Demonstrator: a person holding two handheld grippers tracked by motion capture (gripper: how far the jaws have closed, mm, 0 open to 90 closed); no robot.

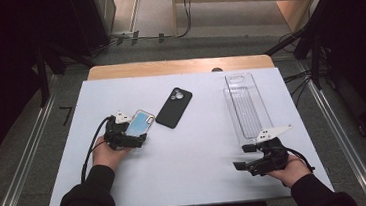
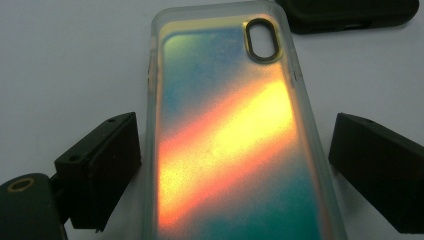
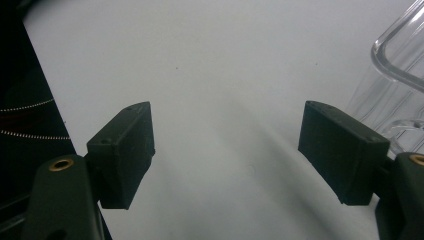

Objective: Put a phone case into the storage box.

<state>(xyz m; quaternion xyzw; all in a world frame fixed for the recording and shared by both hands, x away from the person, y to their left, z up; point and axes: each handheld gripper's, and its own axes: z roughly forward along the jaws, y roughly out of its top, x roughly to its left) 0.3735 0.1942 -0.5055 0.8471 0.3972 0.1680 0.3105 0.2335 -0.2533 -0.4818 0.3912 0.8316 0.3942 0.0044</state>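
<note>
- Grippers at a white table point(image 1: 195, 147): the left gripper point(image 2: 235, 165) straddles the near end of an iridescent phone case point(image 2: 225, 145), jaws spread on either side of it, the left-hand jaw just beside the case's edge, the other standing clear. Nothing is clamped yet.
- Case location: flat on the table's left half, camera cut-out pointing away from the person, just beside a black phone case point(image 1: 174, 107) that lies at its far corner.
- Right gripper point(image 3: 227, 150): jaws wide apart and empty, held low over bare table near the front edge, close to the near end of a clear plastic tray point(image 1: 245, 106).
- Risk one, as judged here: the jaws sit off-centre, so closing may push the case sideways rather than pinch it, possibly into the black case.
- Risk two: the case's rounded, glossy sides look slick; a grip taken only at the end could let it tip or slip when lifted.
- Risk three: squeezing a soft, hollow case hard may bow it and spring it out of the pads.
</note>
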